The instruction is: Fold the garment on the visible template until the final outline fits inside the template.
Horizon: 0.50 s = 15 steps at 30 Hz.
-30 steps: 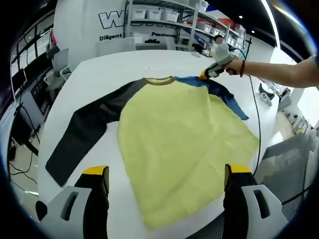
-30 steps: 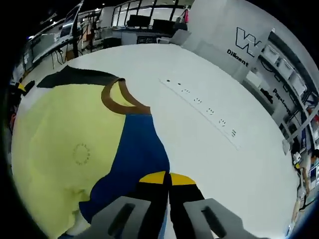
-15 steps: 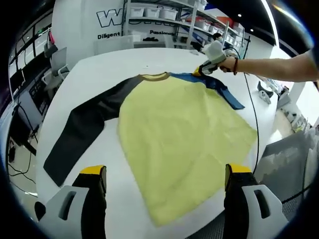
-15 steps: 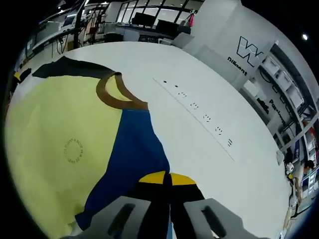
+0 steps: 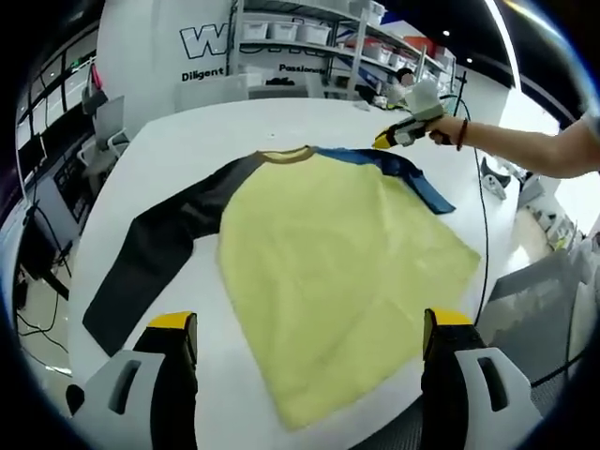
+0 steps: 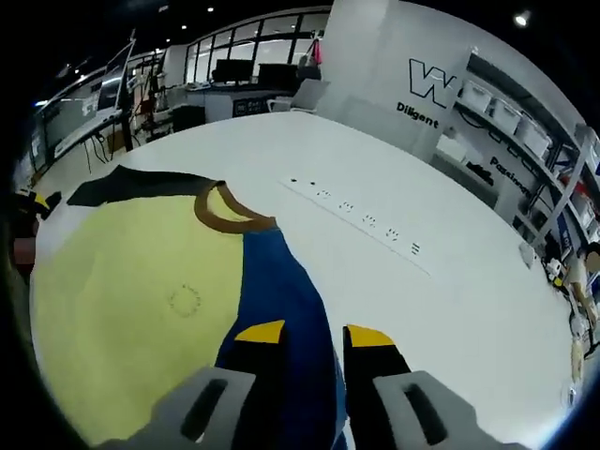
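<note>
Yellow-bodied garment (image 5: pixel 337 272) lies flat on the white table (image 6: pixel 422 300). Right gripper (image 6: pixel 314 335), jaws slightly parted, hovers over the blue sleeve (image 6: pixel 281 309); left gripper (image 5: pixel 309 323) is spread wide. Best to pinch the sleeve's edge and fold inward.

A pale yellow body is shown on the garment (image 5: pixel 337 258), with one sleeve (image 5: pixel 155 253) in dark charcoal and the other sleeve (image 5: pixel 412 178) in bright blue. The collar (image 6: pixel 230 214) is seen in brown, ringed round the neckline. A faint round printed mark (image 6: pixel 185 300) is picked out on the yellow chest. The surface (image 5: pixel 187 150) is plain white, and a row of small dark marks (image 6: pixel 361 220) is dotted across it. The left claw (image 5: pixel 309 352) is grey with black fingers capped in yellow, and the right claw (image 6: pixel 314 361) is coloured alike. Dark lettering is carried on the white wall (image 5: pixel 150 47).
</note>
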Motion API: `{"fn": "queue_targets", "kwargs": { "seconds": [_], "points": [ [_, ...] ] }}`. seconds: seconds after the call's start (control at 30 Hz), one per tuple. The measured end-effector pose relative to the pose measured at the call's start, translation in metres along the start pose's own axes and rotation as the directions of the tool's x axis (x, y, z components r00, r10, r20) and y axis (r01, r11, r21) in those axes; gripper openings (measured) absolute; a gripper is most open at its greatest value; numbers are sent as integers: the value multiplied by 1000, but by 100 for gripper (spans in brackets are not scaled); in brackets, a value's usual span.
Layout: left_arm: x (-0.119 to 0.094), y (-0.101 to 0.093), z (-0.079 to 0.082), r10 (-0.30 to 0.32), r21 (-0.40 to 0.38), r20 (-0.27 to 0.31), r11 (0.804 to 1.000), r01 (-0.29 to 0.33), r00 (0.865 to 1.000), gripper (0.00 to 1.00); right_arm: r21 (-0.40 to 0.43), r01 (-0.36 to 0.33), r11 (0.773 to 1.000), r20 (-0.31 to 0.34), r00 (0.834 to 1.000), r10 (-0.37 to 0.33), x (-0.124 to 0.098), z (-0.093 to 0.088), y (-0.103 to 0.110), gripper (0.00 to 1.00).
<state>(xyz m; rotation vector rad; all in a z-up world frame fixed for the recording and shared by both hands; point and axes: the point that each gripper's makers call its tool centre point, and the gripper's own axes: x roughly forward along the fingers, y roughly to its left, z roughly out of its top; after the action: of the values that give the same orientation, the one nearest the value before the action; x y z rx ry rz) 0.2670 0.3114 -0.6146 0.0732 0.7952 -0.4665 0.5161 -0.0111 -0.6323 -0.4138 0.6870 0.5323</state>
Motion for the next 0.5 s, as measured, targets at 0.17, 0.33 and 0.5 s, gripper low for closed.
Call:
{"fn": "queue_targets", "kwargs": {
  "seconds": [0.17, 0.33, 0.5],
  "points": [
    [-2, -4, 2, -4, 8, 2, 1000, 4, 1000, 99, -17, -38, 999, -8, 999, 37, -11, -14, 19, 20],
    [-4, -5, 4, -5, 15, 9, 1000, 4, 1000, 99, -56, -57, 997, -22, 998, 55, -16, -25, 29, 22],
    [-6, -6, 3, -5, 14, 16, 1000, 5, 1000, 99, -93, -98, 991, -14, 995, 97, -18, -36, 43, 26]
  ]
}}
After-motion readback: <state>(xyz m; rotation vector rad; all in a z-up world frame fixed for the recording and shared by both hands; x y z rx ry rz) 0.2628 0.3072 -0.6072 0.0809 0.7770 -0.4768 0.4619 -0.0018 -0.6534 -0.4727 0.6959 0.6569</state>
